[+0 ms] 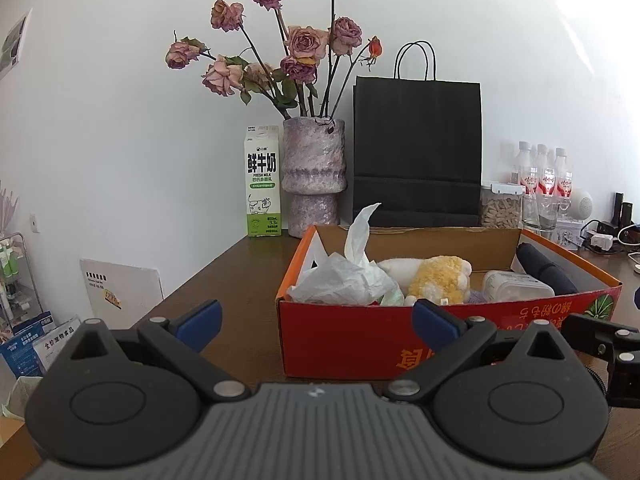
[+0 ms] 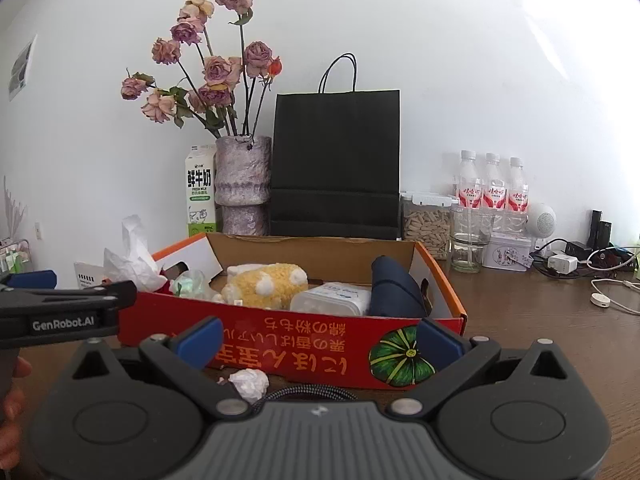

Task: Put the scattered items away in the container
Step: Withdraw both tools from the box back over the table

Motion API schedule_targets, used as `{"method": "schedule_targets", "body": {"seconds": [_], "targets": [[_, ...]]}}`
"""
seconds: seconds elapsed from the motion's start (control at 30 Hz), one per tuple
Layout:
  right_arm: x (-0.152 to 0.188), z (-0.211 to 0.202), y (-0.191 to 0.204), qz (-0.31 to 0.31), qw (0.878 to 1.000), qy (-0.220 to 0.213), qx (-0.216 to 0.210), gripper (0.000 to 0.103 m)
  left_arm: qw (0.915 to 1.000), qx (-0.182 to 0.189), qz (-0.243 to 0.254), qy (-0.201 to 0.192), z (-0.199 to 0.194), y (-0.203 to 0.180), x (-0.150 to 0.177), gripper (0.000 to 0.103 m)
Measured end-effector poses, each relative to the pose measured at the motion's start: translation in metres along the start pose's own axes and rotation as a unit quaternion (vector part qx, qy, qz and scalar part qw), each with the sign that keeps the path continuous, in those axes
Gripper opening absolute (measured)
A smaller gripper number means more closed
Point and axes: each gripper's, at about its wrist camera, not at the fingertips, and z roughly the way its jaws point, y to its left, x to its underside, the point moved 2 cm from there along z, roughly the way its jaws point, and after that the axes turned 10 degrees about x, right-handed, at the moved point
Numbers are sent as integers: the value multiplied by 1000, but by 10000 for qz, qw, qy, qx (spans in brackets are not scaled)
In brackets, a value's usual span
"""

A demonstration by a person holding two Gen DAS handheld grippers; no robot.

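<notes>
A red and orange cardboard box [image 1: 340, 340] [image 2: 280, 332] sits on the brown table. Inside lie crumpled white tissue [image 1: 352, 276], a yellow plush toy [image 1: 440, 280] [image 2: 268, 284], a clear plastic tub [image 1: 516, 286] [image 2: 332, 298] and a dark blue rolled item [image 1: 544, 272] [image 2: 394, 288]. A crumpled white paper ball [image 2: 250, 384] and a braided cable [image 2: 304, 393] lie on the table in front of the box, just beyond my right gripper [image 2: 318, 344], which is open and empty. My left gripper [image 1: 316, 322] is open and empty too, facing the box's left front.
Behind the box stand a milk carton [image 1: 263, 184], a vase of dried roses [image 1: 313, 176], a black paper bag [image 1: 416, 152], a jar [image 2: 426, 224], three bottles [image 2: 492, 188], a tin [image 2: 508, 252] and chargers with cables [image 2: 592, 268]. The table's left edge [image 1: 192, 280] drops off.
</notes>
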Motion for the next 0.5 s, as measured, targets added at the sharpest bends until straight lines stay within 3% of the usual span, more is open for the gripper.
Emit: {"method": "schedule_targets", "body": {"seconds": [0.3,0.5], "targets": [[11,-10,-7,7,9998,156,156,103,9993,146,-159,291,-11,9,11,103],[19,-11,-16,36,9987,485,143,103,9981,169,-371,467,-17,17,16,103]]}}
